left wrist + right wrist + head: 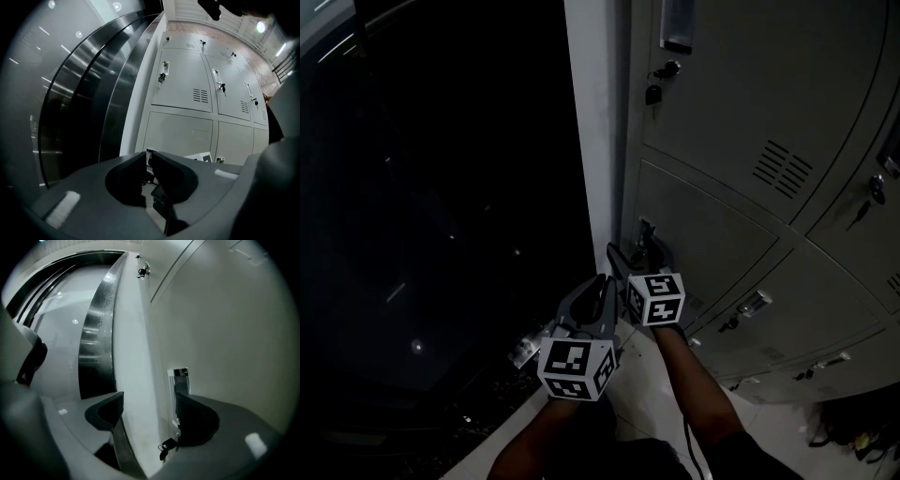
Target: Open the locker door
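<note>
The right gripper [150, 399] has its jaws spread wide, and nothing is clamped. Between them stand the white side post [136, 357] of the locker bank and, just inside the right-hand jaw, the chrome handle [180, 380] of the locker door [225, 333]. I cannot tell whether that jaw touches the handle. Below the handle, close under the same jaw, a small dark key [166, 445] hangs from the lock. The grey door face runs on up and away to the right of this gripper, and it sits flush in its frame, shut. Beyond the left-hand jaw, past the white post, lies a dark polished steel panel [96, 343].

In the head view the right gripper [637, 258] points at the door's near edge, with its marker cube [661, 298] behind the jaws.

The left gripper [149, 158] has its jaws drawn together with only a sliver between the tips, holding nothing. It hangs just behind and to the left of the right gripper, clear of the lockers. Ahead of it and higher stand more grey lockers [187, 79] with vents and handles, all shut.
</note>
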